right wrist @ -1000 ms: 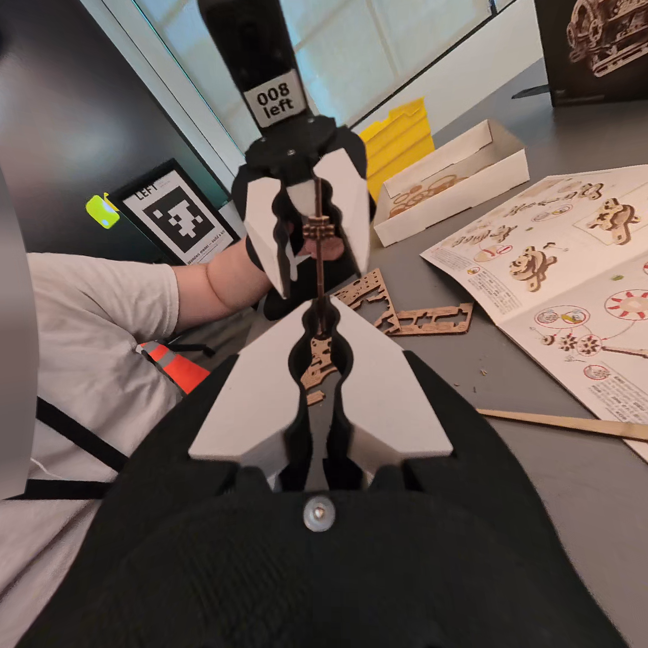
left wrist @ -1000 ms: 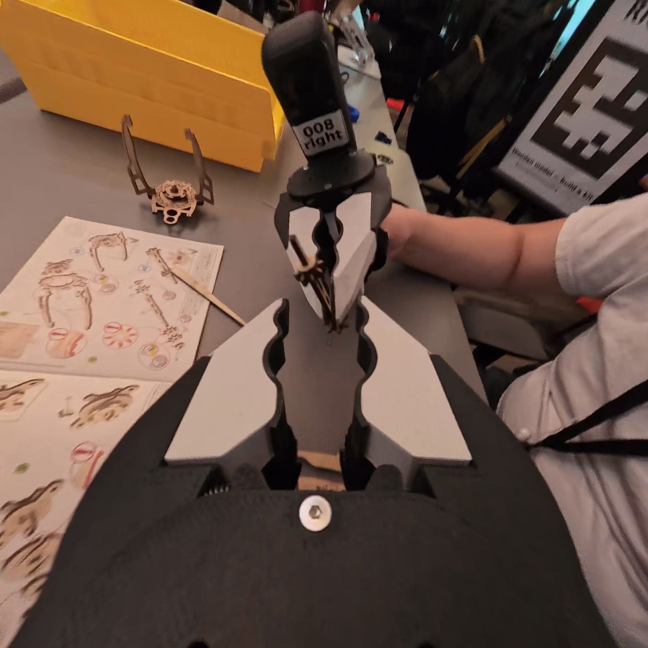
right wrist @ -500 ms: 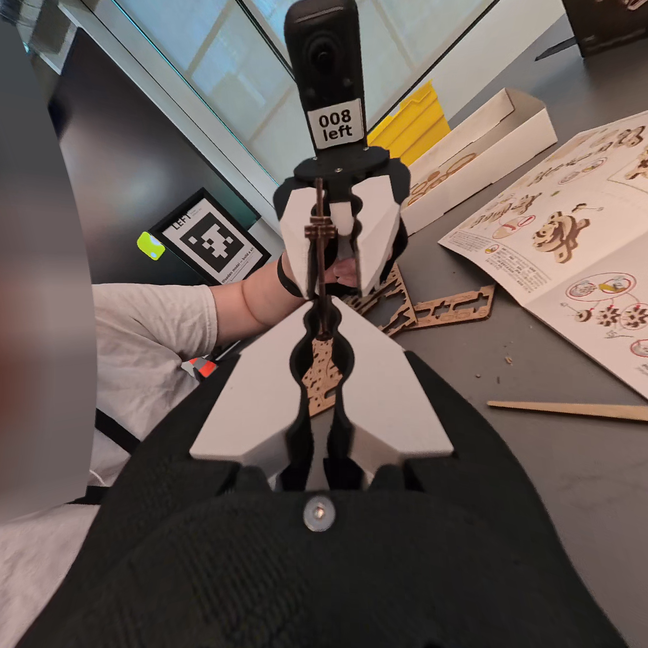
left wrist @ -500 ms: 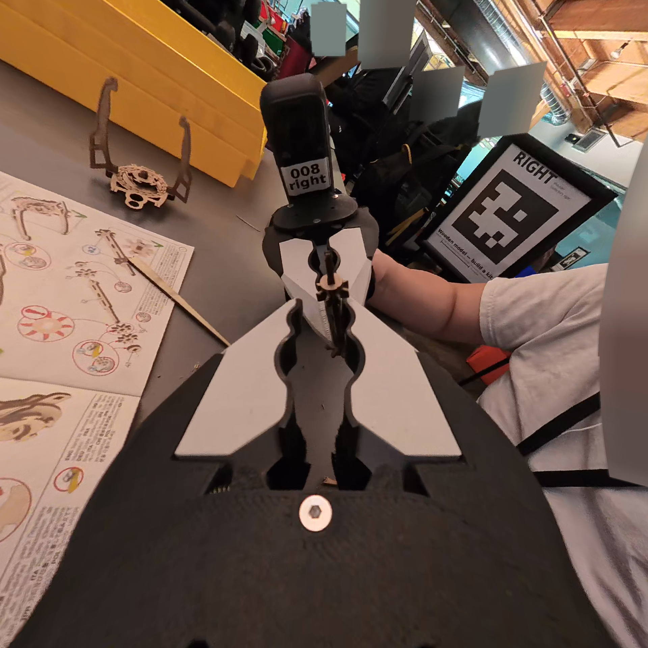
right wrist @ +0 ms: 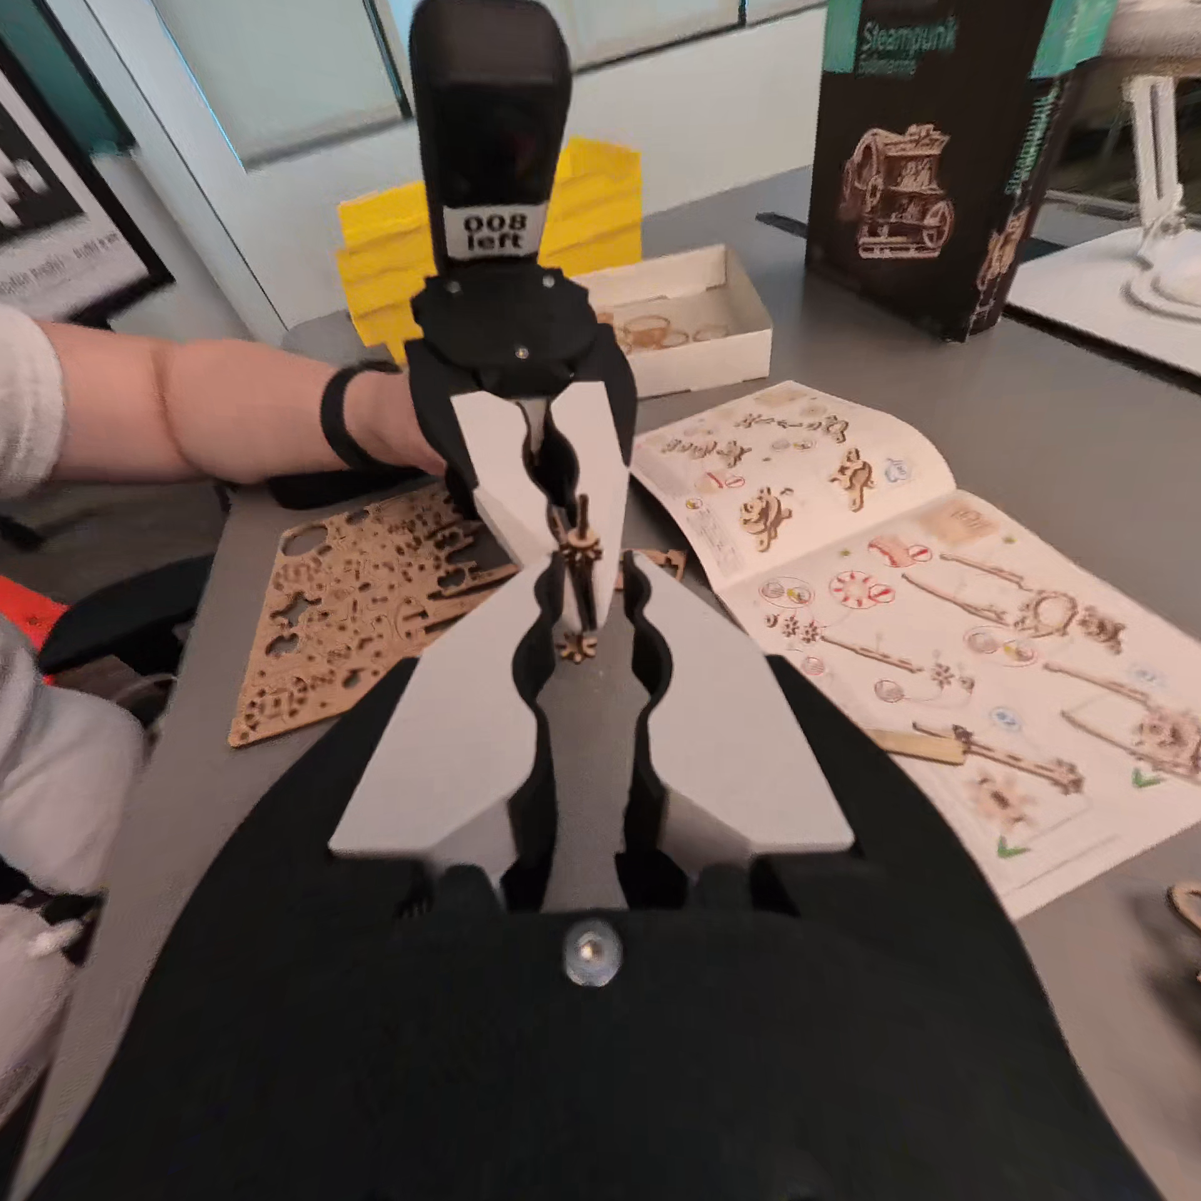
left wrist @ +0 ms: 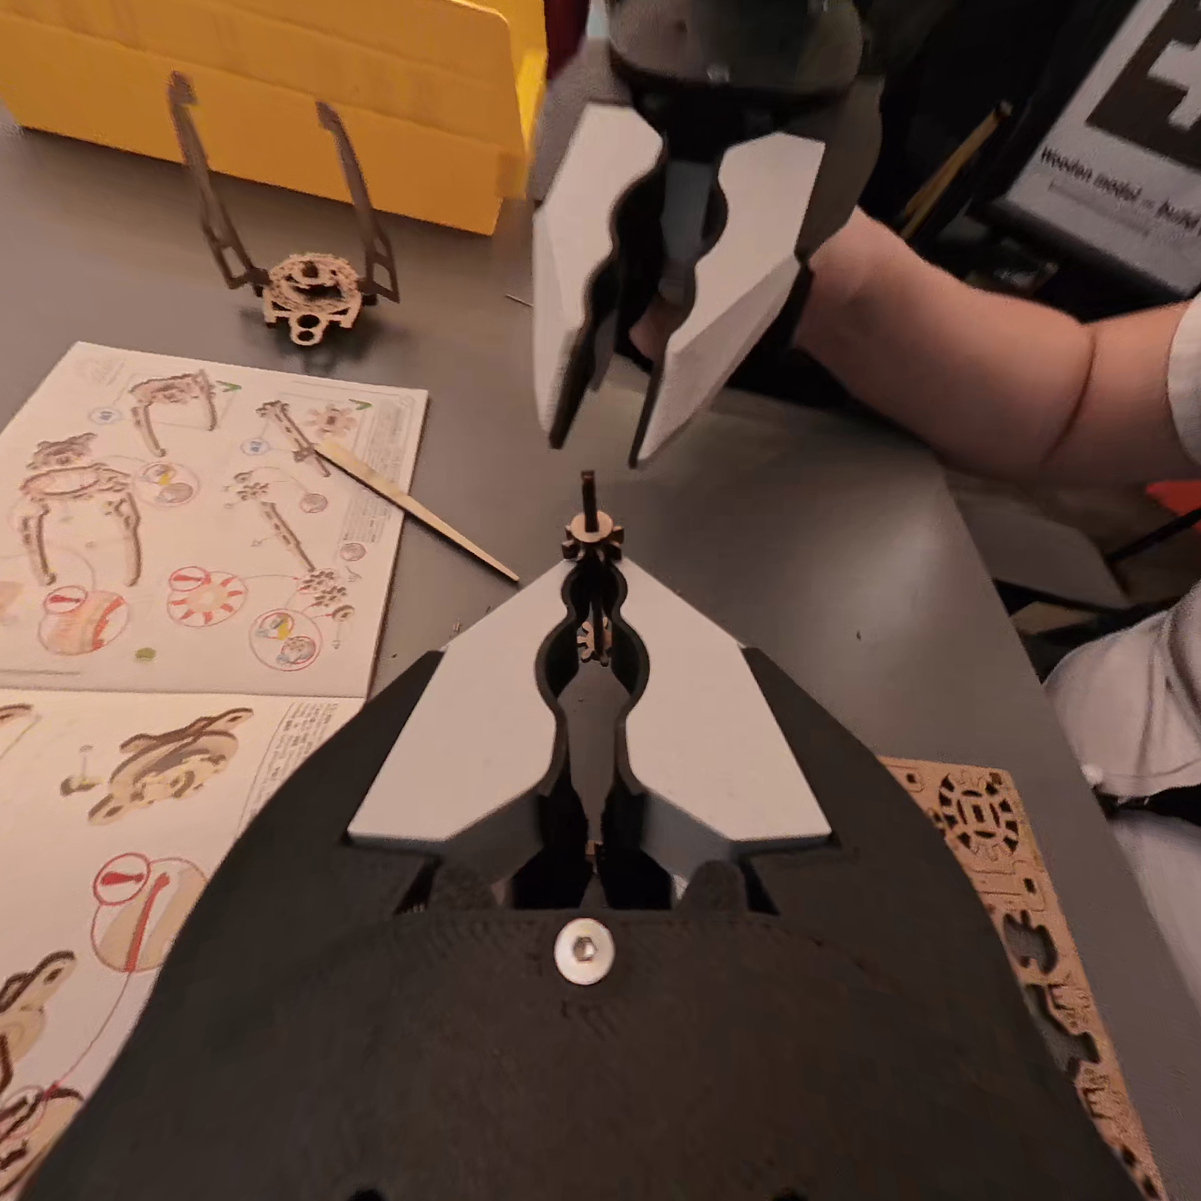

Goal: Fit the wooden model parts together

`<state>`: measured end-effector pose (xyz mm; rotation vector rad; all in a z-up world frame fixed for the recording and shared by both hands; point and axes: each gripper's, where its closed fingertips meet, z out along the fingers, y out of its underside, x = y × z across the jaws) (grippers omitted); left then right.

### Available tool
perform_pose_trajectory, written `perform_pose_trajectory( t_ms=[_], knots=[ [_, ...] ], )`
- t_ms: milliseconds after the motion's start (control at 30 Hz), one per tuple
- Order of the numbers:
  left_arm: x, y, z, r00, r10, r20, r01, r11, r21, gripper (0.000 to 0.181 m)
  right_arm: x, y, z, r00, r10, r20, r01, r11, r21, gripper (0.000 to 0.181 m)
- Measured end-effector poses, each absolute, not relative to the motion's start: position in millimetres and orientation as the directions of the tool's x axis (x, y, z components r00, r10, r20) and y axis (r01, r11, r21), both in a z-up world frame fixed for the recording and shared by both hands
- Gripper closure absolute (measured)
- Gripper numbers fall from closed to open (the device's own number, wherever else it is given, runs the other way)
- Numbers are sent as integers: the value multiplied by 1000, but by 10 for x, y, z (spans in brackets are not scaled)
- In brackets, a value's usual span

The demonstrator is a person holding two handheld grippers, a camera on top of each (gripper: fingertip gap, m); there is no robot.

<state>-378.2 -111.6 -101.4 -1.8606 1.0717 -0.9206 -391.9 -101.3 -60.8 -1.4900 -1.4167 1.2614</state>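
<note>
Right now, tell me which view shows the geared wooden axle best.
The left wrist view: the geared wooden axle stands sharp between the left gripper fingertips, its rod end and upper gear clear against the table. The right wrist view shows the axle too, but softly blurred, crowded between both grippers' fingers.

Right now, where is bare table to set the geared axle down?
Bare grey table lies right of the instruction sheet and wooden stick, beyond the part sheet. The left side is crowded with sheet, stick and legged subassembly.
</note>
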Motion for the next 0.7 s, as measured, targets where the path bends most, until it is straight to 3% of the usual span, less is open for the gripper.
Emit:
perform_pose_trajectory(
  t_ms=[133, 167, 367, 433, 467, 567, 700],
  knots=[
    [-3723, -1168, -1123, 348, -926, 147, -407, -291, -866, 181, -3968, -1107, -669, -137, 989, -52, 378, 3, -926, 172],
    [-3724, -1166, -1130, 351, -926, 140, -412, -287, -865, 181, -3995, -1112, -630, -145, 988, -53, 341, -1, -940, 181],
    [-3743, -1177, -1103, 347, -930, 124, -402, -267, -876, 181, -4008, -1178, -591, -219, 956, -194, 253, -136, -958, 181],
    [-3735, -1182, -1123, 345, -931, 120, -415, -266, -870, 181, -4037, -1129, -612, -182, 968, -175, 245, -127, -961, 160],
    [-3729, -1192, -1132, 339, -933, 118, -423, -263, -867, 181, -4051, -1131, -647, -173, 970, -172, 262, -123, -957, 160],
    [-3733, -1184, -1134, 347, -932, 103, -426, -254, -868, 181, -4085, -1185, -704, -184, 968, -170, 275, -115, -955, 181],
    [-3725, -1214, -1170, 329, -938, 114, -446, -260, -856, 181, -4078, -1207, -753, -187, 963, -194, 273, -139, -952, 180]
  ],
)
